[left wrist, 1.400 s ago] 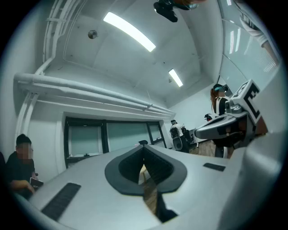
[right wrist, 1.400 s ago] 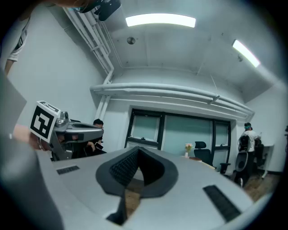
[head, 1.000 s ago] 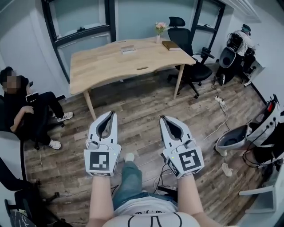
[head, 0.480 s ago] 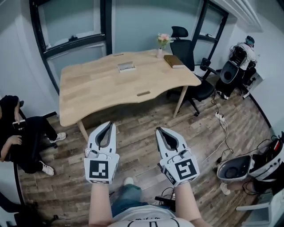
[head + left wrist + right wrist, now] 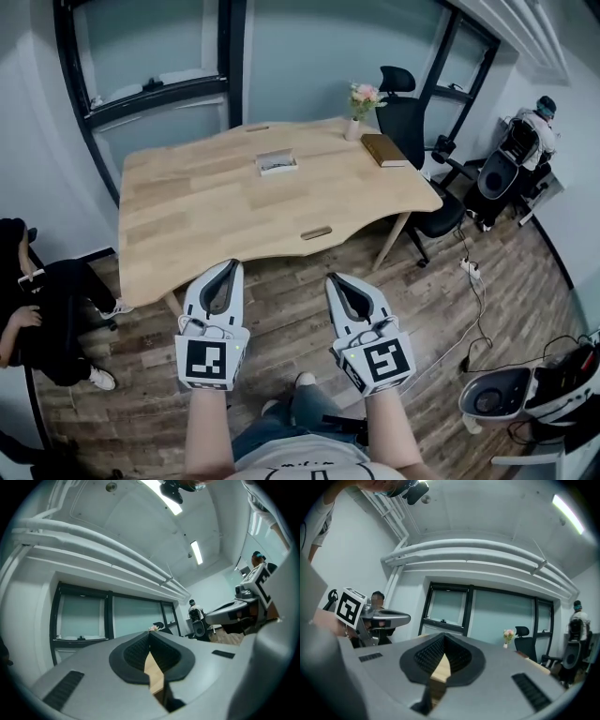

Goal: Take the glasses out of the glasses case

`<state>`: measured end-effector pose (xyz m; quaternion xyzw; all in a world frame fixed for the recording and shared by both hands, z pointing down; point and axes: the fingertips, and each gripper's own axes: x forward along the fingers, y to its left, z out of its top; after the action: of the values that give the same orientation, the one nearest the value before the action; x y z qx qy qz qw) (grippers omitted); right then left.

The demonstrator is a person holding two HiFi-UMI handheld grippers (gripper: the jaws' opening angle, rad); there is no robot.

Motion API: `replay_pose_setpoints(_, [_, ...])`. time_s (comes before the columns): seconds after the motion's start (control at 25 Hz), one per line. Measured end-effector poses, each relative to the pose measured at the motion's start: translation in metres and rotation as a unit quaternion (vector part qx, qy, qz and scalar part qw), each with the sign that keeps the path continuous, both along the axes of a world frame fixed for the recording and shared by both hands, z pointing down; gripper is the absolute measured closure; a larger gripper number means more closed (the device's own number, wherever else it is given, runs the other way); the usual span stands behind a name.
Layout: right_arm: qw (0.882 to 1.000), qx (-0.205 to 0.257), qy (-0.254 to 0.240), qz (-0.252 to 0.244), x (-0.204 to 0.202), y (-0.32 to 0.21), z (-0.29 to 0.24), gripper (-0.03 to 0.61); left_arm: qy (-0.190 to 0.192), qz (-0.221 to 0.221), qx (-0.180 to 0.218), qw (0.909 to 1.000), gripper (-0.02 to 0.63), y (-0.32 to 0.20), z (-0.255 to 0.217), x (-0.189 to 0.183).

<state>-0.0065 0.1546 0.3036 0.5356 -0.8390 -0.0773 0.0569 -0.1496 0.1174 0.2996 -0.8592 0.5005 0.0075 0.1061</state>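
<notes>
The wooden table (image 5: pixel 216 202) is noted as the largest item, standing on a plank floor (image 5: pixel 441 300) in front of dark-framed windows. An office chair (image 5: pixel 405 103) is placed at its far right corner, and a seated person (image 5: pixel 42 314) is recorded at the left edge of the head view, well apart from the work.

The left gripper (image 5: pixel 229 265) and the right gripper (image 5: pixel 334 278) are held side by side over the floor, short of the table's near edge and pointed towards it. In each gripper view the jaw tips are seen pressed together with nothing between them; both claws are clenched and empty.

On the tabletop, a book (image 5: pixel 384 149) and a small vase of flowers (image 5: pixel 357 101) are logged at the far right. The glasses case (image 5: pixel 277 163) lies near the middle of the far half, well apart from both grippers. Whether it is open, and whether glasses are inside, cannot be told.

The step in hand is judged to be the approach; no contact is made. For the next move, the grippers would need to be brought over the table to the case and the jaws released.
</notes>
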Motion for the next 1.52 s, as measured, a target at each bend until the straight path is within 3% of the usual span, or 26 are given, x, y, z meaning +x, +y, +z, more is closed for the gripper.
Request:
replay_pose_setpoints(0.28, [1.000,-0.002,-0.005,-0.010,0.022,-0.094,0.012,0.568,-0.013,-0.015,-0.007,0.9998,0.597,-0.086,0.013,0.014])
replay_pose_setpoints(0.64, [0.998,-0.007,0.004,-0.067,0.062,-0.274,0.011,0.568,-0.016,-0.062,-0.015,0.9978,0.597,-0.252,0.015,0.055])
replay_pose_setpoints(0.88, [0.994,-0.033,0.004,-0.104,0.091,-0.396,0.022,0.568,-0.023,-0.104,-0.026,0.9940,0.597,-0.358,0.016,0.079])
replay_pose_setpoints(1.12, [0.991,-0.066,-0.006,-0.120,0.102,-0.480,0.038,0.563,-0.034,-0.140,-0.054,0.9881,0.597,-0.417,0.031,0.083])
replay_pose_setpoints(1.2, [0.988,-0.080,-0.002,-0.131,0.100,-0.497,0.047,0.418,-0.034,-0.146,-0.064,0.9866,0.597,-0.429,0.037,0.082])
replay_pose_setpoints(1.24, [0.986,-0.086,0.008,-0.139,0.098,-0.503,0.053,0.397,-0.034,-0.149,-0.068,0.9859,0.597,-0.434,0.040,0.082])
replay_pose_setpoints(1.52, [0.971,-0.121,0.086,-0.189,0.072,-0.544,0.091,0.406,-0.034,-0.157,-0.092,0.9827,0.597,-0.468,0.058,0.070])
